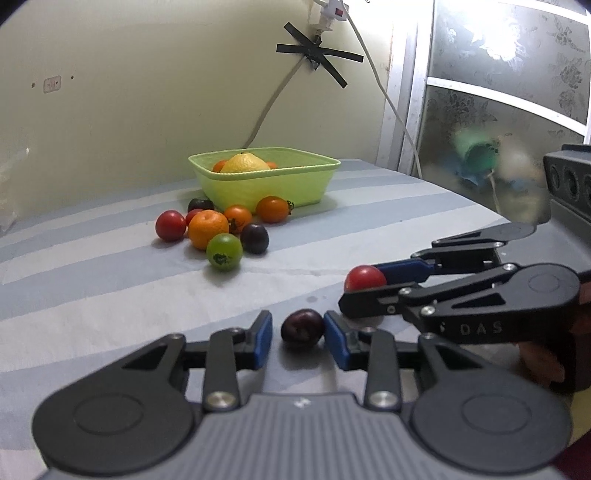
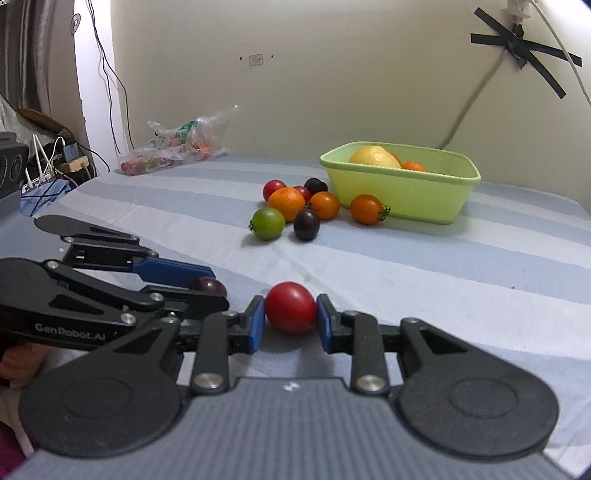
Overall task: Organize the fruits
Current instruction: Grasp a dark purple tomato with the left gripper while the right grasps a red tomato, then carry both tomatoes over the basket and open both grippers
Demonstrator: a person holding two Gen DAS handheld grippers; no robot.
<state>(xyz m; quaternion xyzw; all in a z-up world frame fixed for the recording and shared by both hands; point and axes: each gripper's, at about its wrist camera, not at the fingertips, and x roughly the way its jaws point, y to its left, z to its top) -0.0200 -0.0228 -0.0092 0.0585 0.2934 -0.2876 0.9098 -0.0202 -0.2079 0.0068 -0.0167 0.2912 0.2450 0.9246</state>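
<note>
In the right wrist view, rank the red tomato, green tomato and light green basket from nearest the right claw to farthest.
1. Round red tomato: between the right claw's blue pads, apparently gripped.
2. Round green tomato: ahead, slightly left, at the front of the fruit cluster.
3. Light green plastic basket: farthest, ahead and to the right, near the wall.

A pale yellow-green wall (image 2: 332,74) rises behind a surface covered in a blue-and-white striped cloth (image 2: 461,266). Black tape (image 1: 314,51) crosses a grey cable (image 1: 269,107) on the wall under a white power strip (image 1: 330,9). A frosted patterned window (image 1: 509,74) glows past the cloth's right edge, and a crumpled plastic bag (image 2: 177,147) lies at the far left corner.
</note>
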